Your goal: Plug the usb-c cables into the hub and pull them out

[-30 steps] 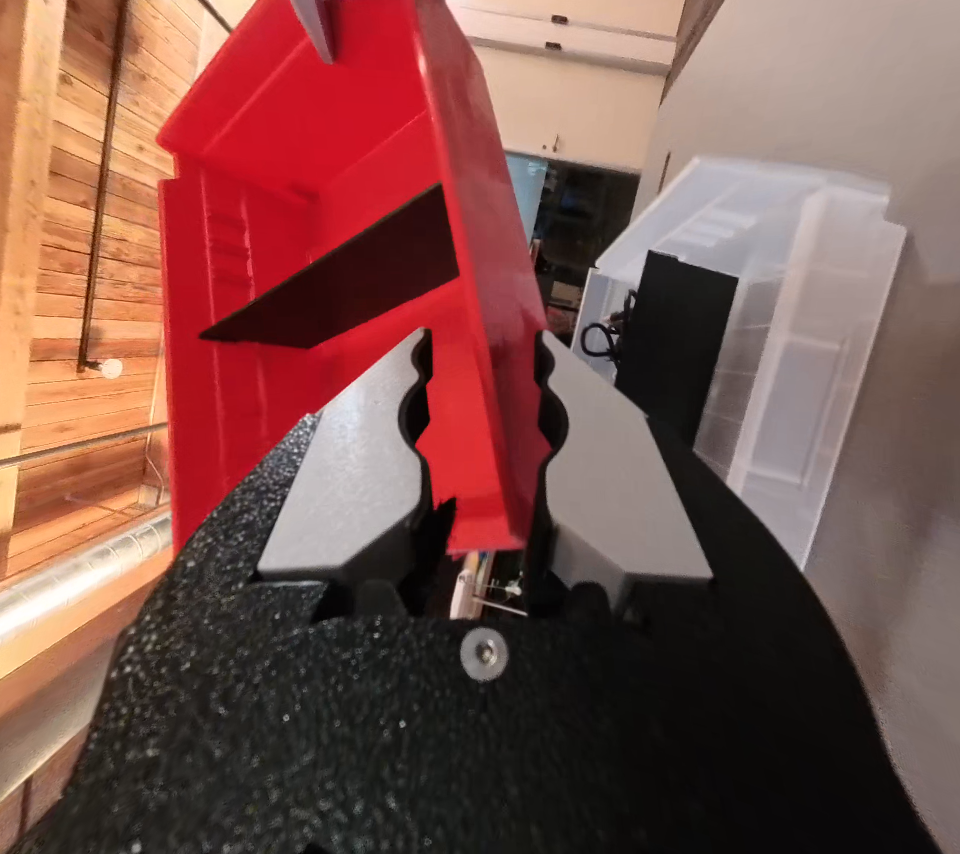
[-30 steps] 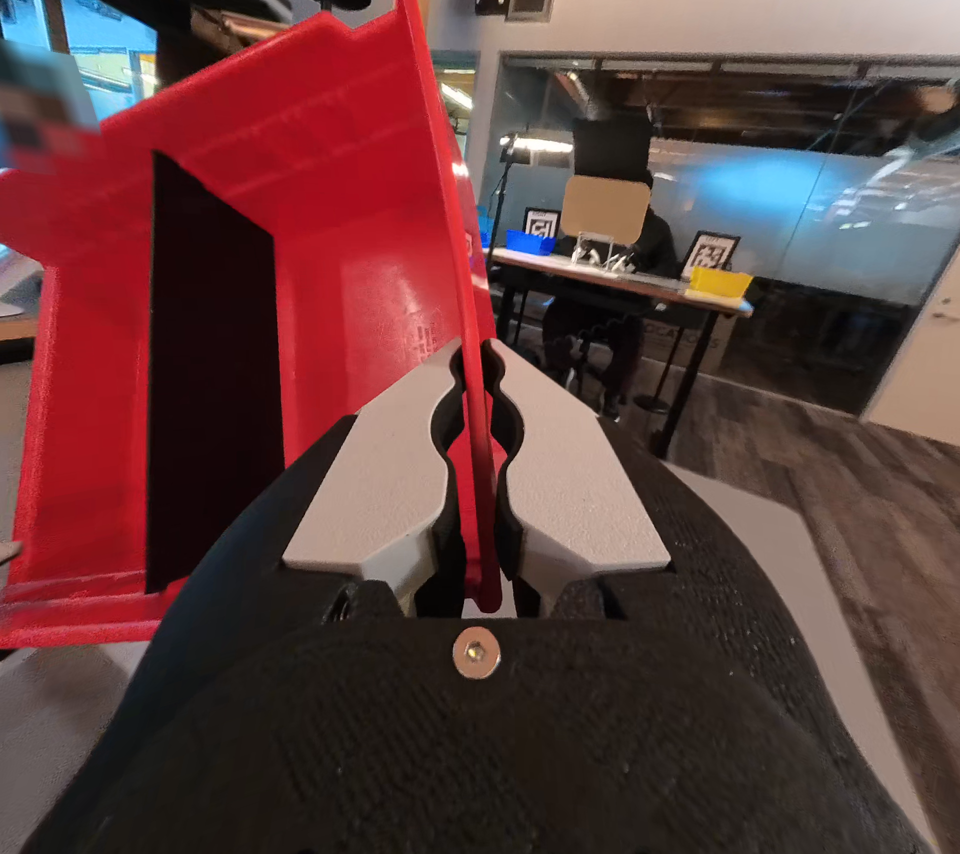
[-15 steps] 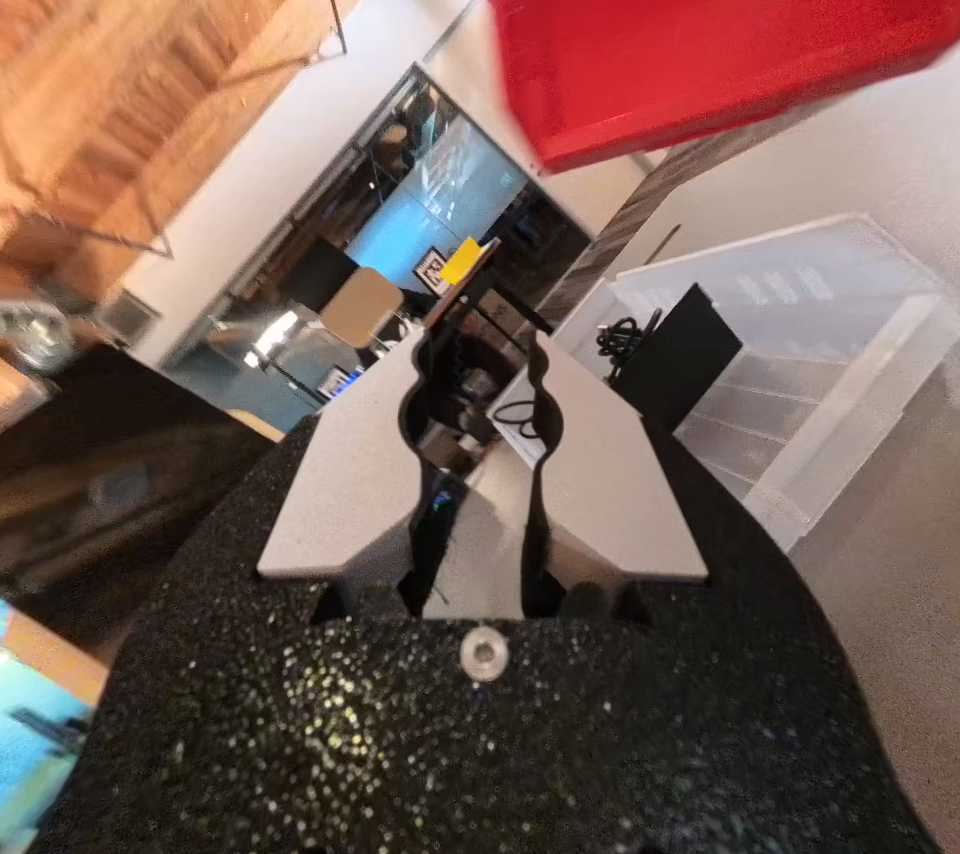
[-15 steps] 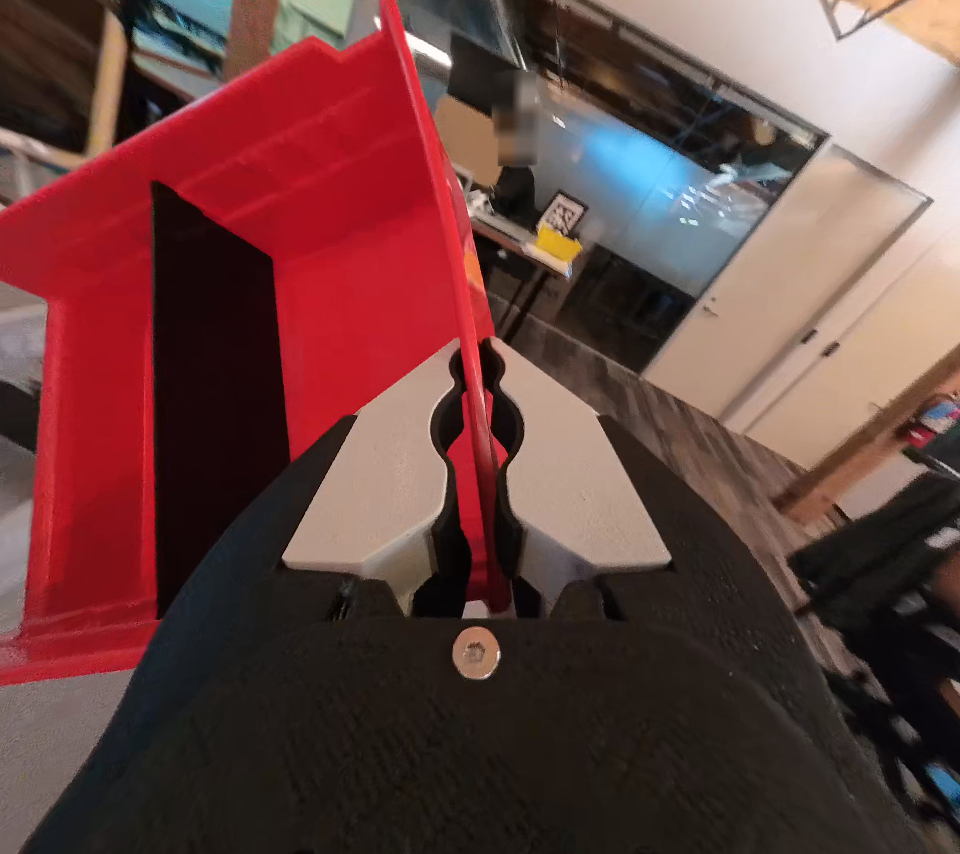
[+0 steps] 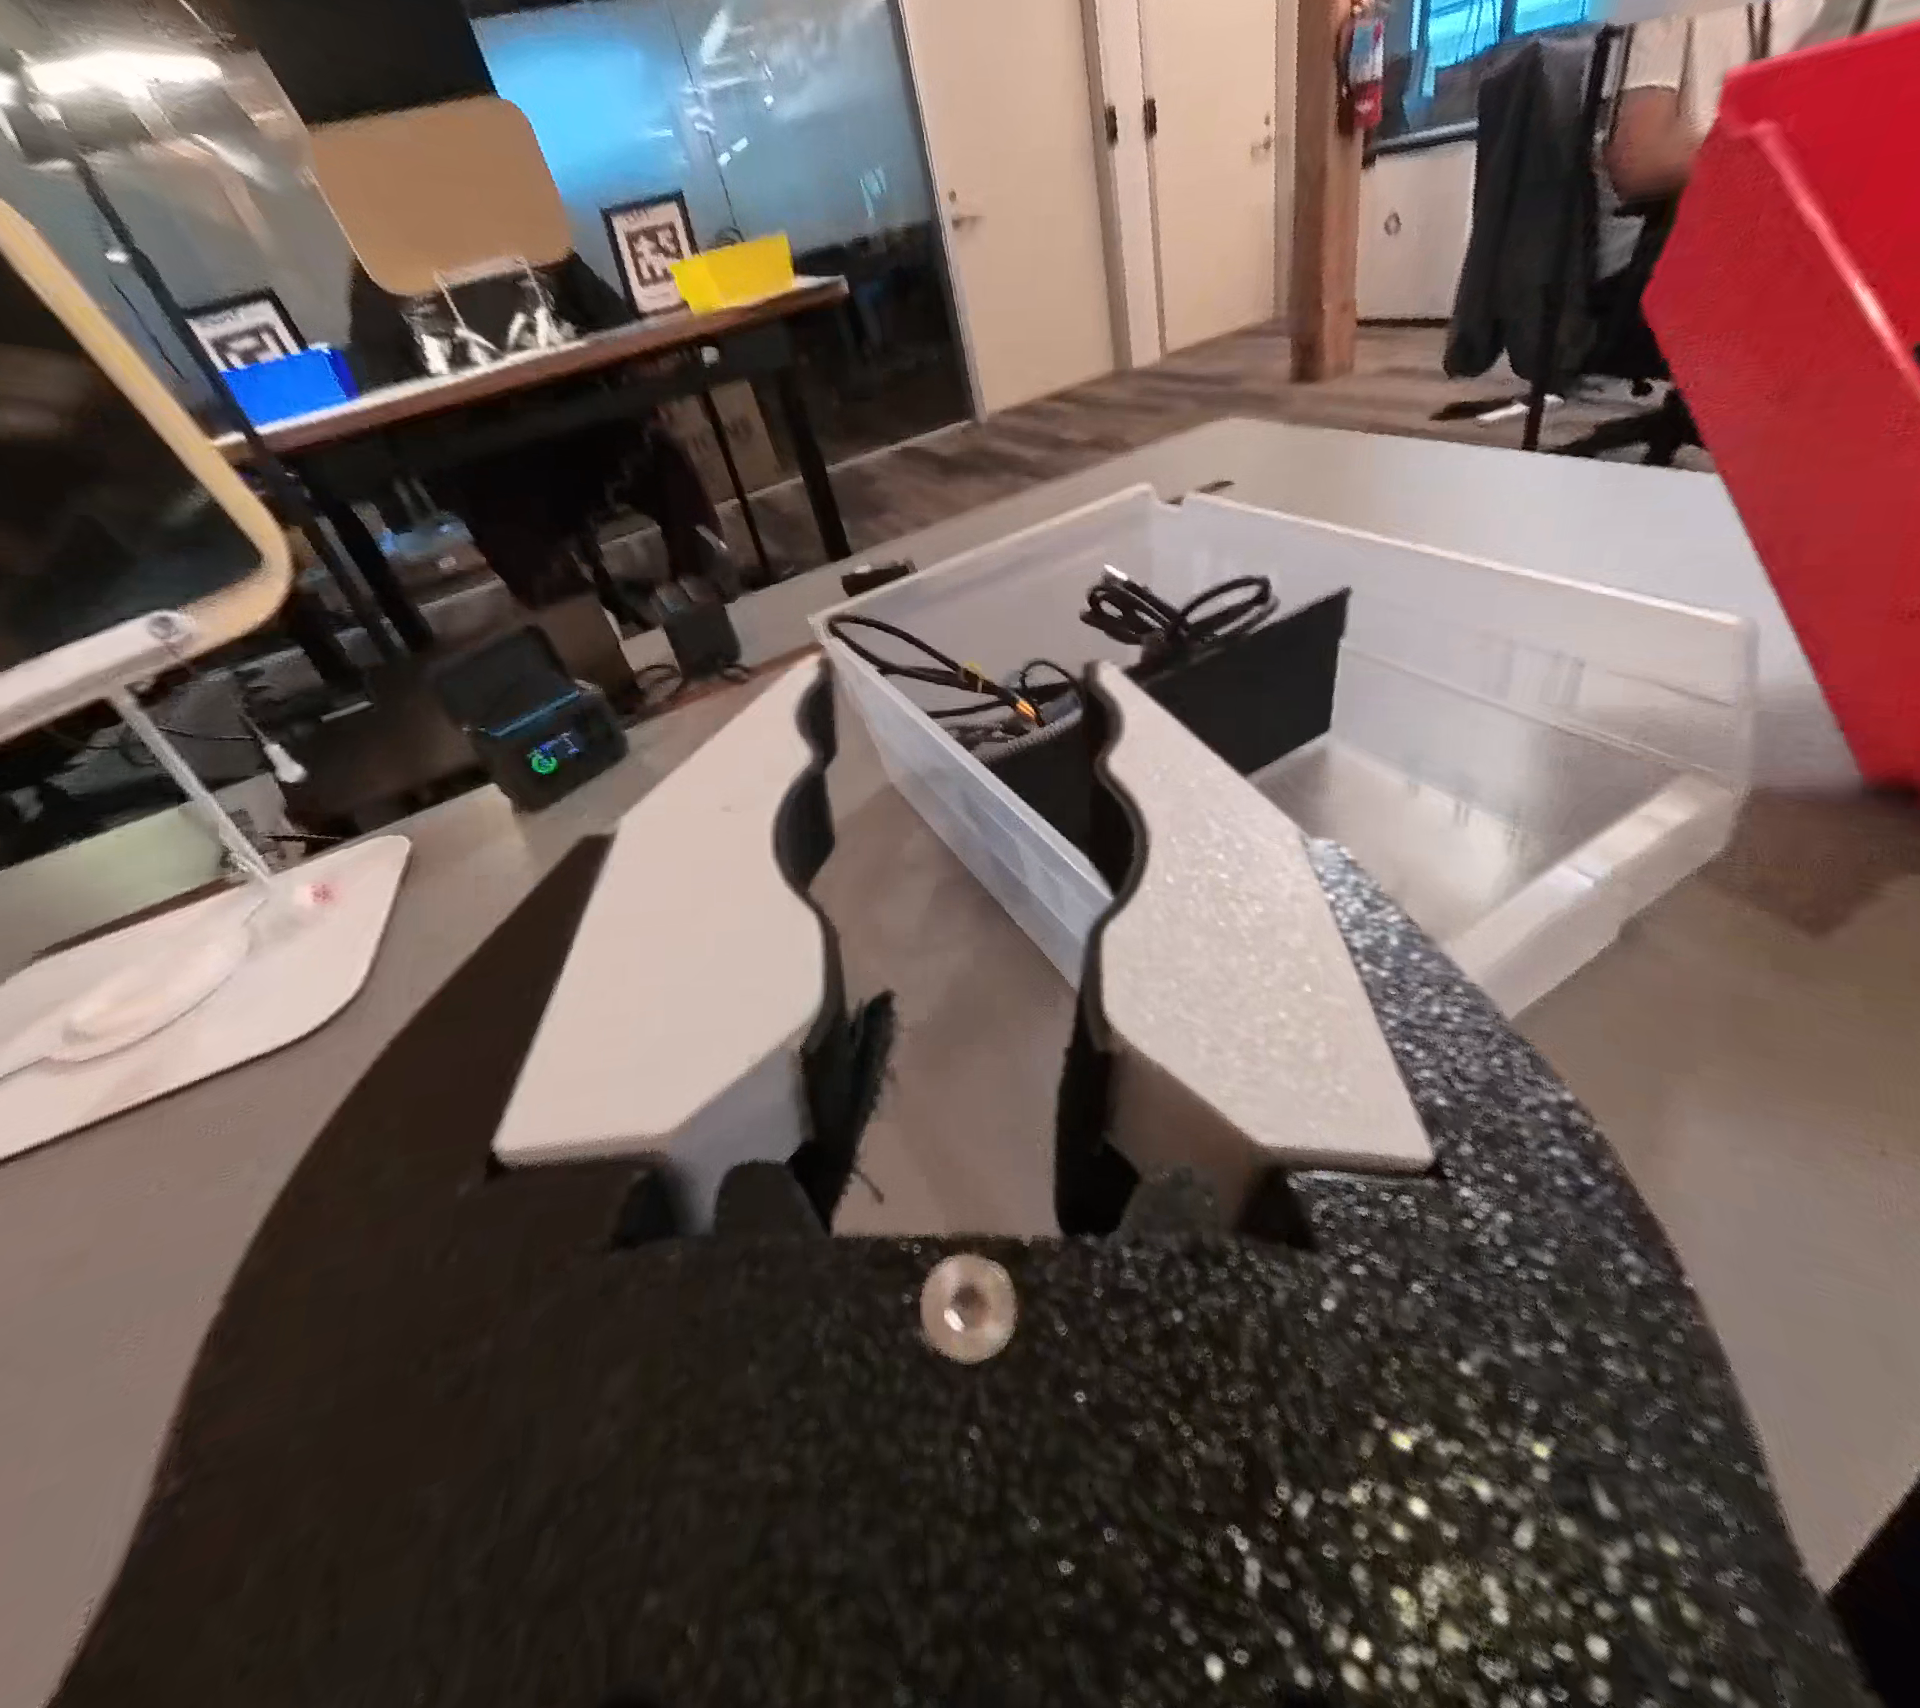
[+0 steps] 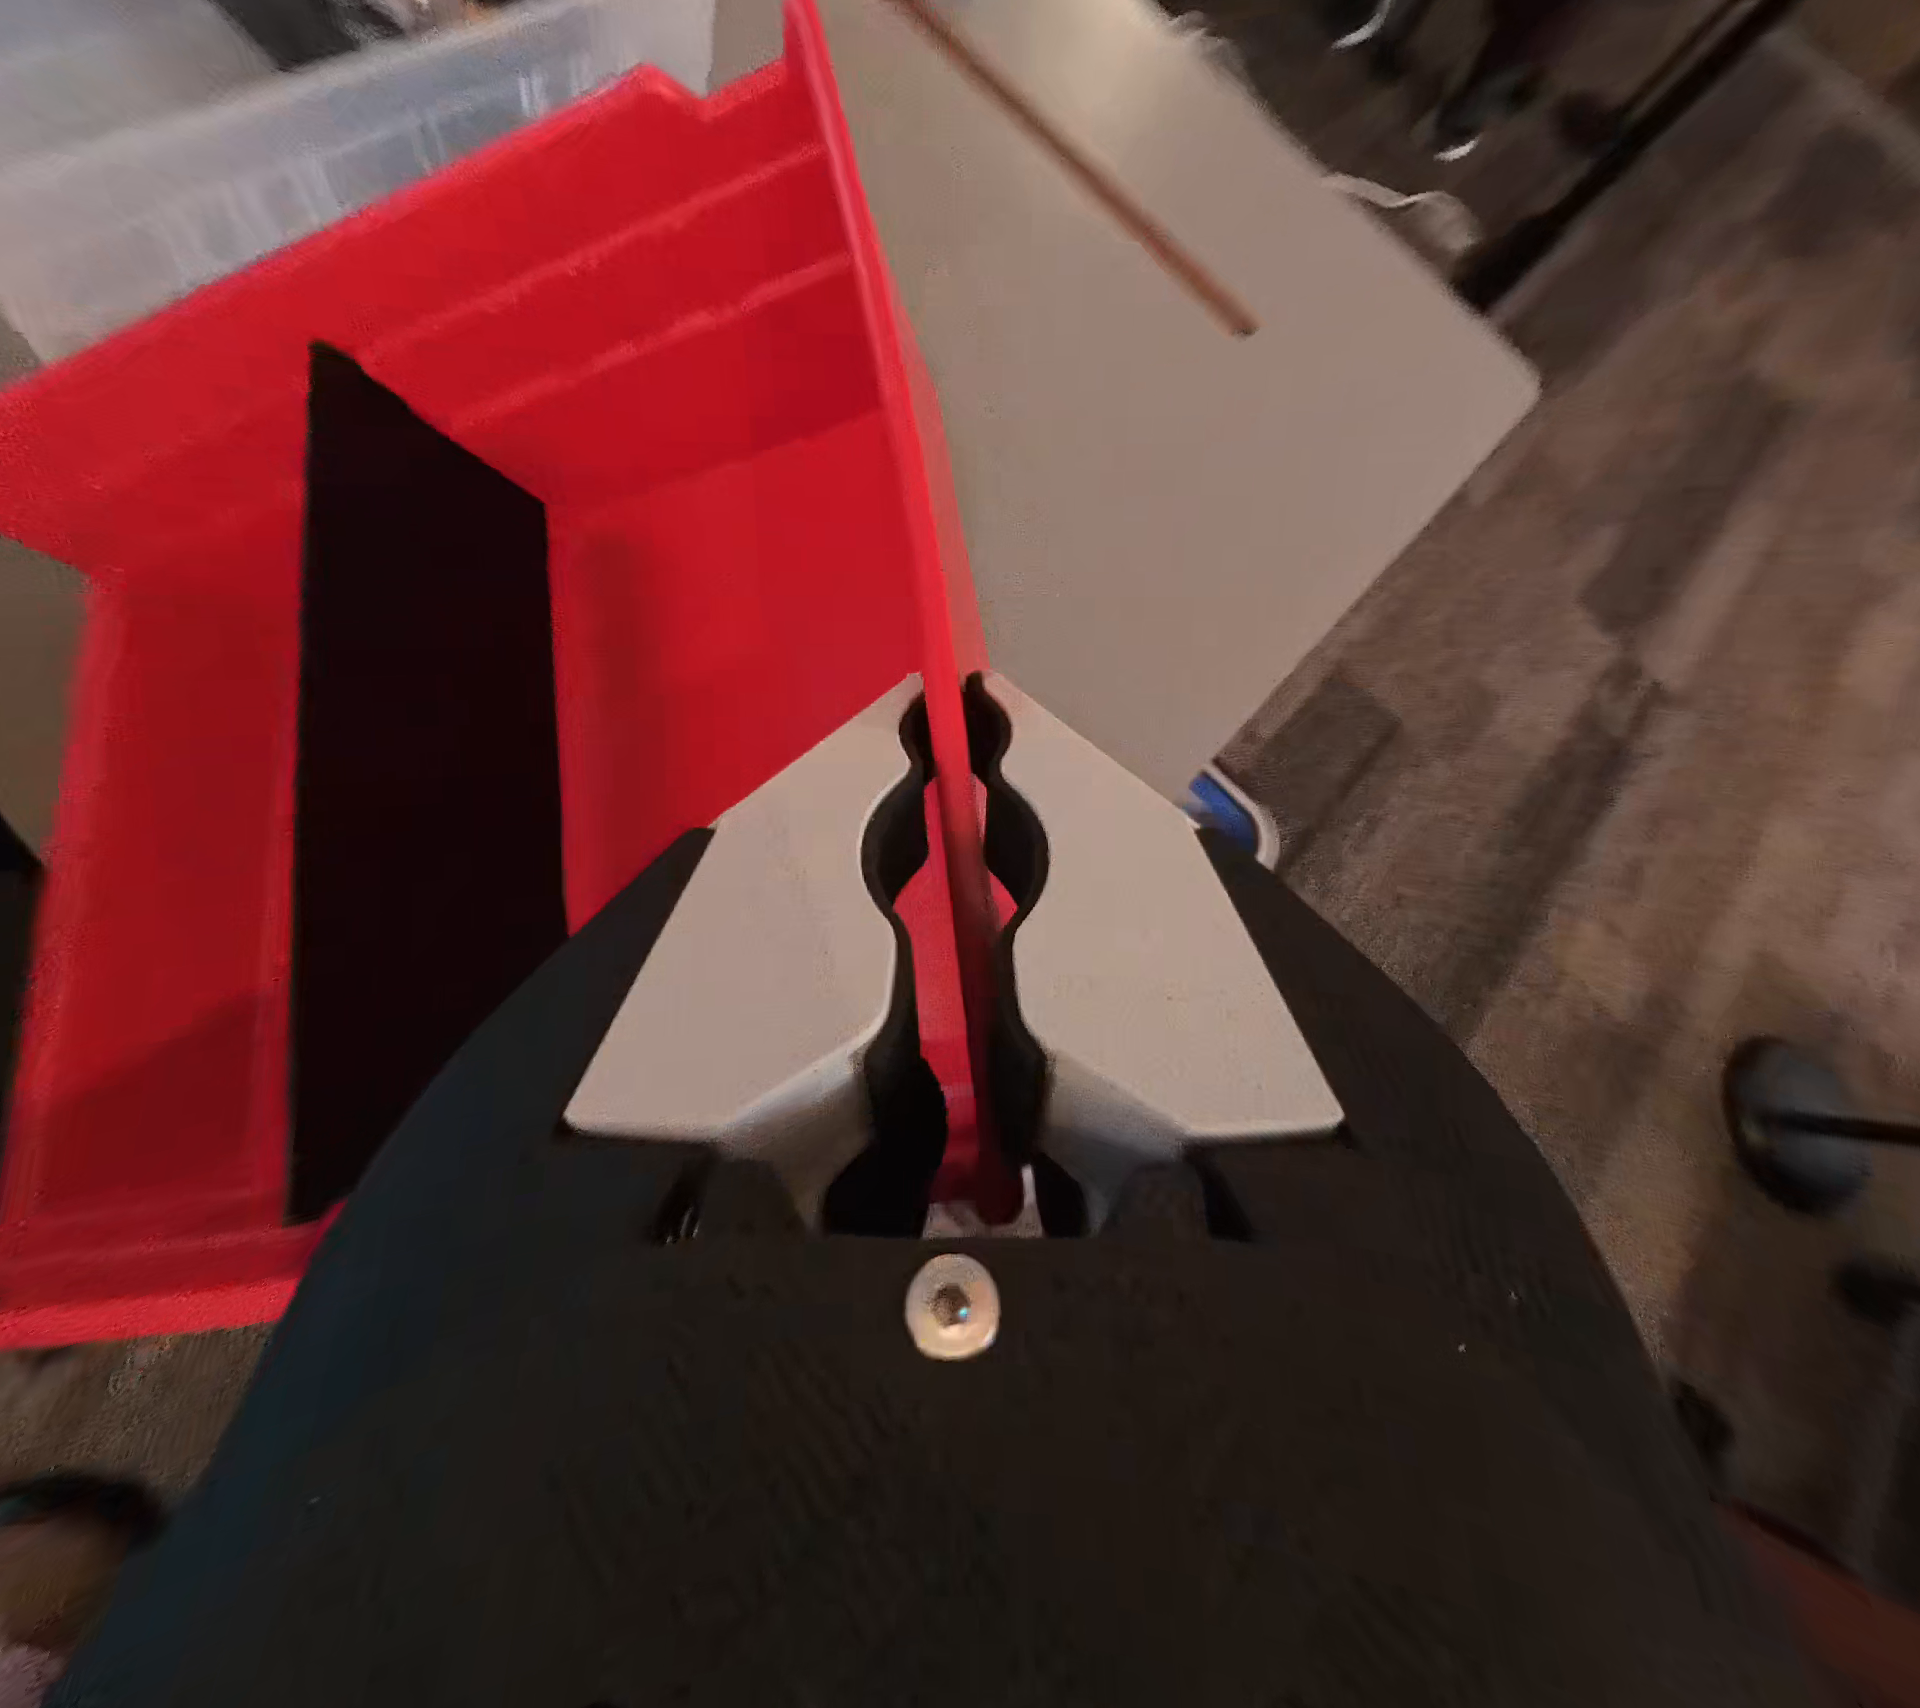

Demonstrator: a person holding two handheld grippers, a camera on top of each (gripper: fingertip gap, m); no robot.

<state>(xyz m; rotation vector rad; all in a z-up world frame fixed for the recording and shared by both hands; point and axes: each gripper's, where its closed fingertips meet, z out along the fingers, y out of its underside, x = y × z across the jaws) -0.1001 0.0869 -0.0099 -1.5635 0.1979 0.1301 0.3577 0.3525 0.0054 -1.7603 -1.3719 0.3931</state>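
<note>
Grey table [image 5: 1351, 474] seen under both bins. Clear plastic bin [image 5: 1475, 723] rested on table; black divider [image 5: 1247, 692] stood inside. Red bin [image 6: 644, 432] held off table, one side wall clamped between pressed-together fingers of right gripper [image 6: 951, 702]. Left gripper [image 5: 956, 702] spread, nothing held, pointed at clear bin corner. Black usb-c cables [image 5: 1174, 614] coiled in clear bin behind divider. Hub not made out.

Each claw [image 5: 956, 837] [image 6: 948, 837]: 2 grey wavy-edged fingers, black speckled body, 1 silver screw [image 5: 967, 1312].
</note>
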